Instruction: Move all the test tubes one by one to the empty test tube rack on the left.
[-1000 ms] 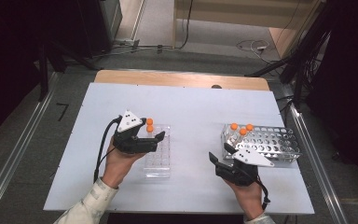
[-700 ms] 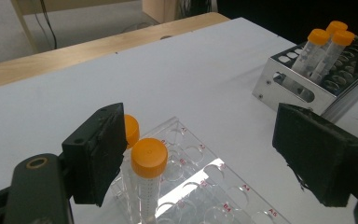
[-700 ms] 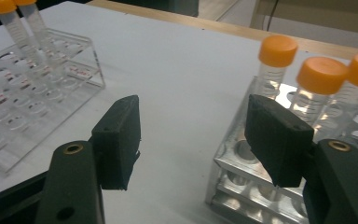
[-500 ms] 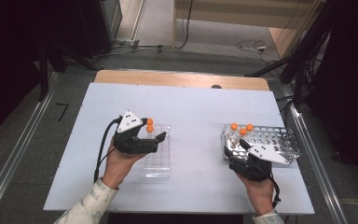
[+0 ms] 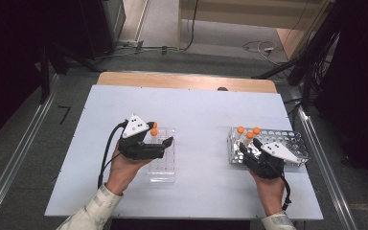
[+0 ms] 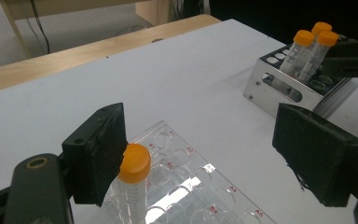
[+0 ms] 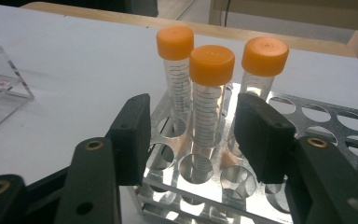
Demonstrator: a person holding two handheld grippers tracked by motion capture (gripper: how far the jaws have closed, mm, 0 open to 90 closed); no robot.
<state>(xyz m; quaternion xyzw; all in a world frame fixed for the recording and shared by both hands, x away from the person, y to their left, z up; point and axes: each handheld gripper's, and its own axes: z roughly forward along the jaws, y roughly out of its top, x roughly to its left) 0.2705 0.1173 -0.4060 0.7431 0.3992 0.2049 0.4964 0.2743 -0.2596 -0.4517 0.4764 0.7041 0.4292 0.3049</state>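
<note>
The right gripper sits at the near corner of the metal rack, its jaws apart and just now closing, with the middle tube of three orange-capped tubes standing between them; the pads do not press on it yet. The tubes stand close together, so as I judge it the main risk is that a jaw catches the left tube or the right tube, tilts it in its hole or drags it up along with the chosen one. A grip that lands off-centre could also let the smooth tube slip or jam against the rack on the way out. The left gripper hovers over the clear plastic rack with its jaws wide apart, one pad just beside a capped tube standing there; a small sideways drift could knock that tube or shift the light rack.
</note>
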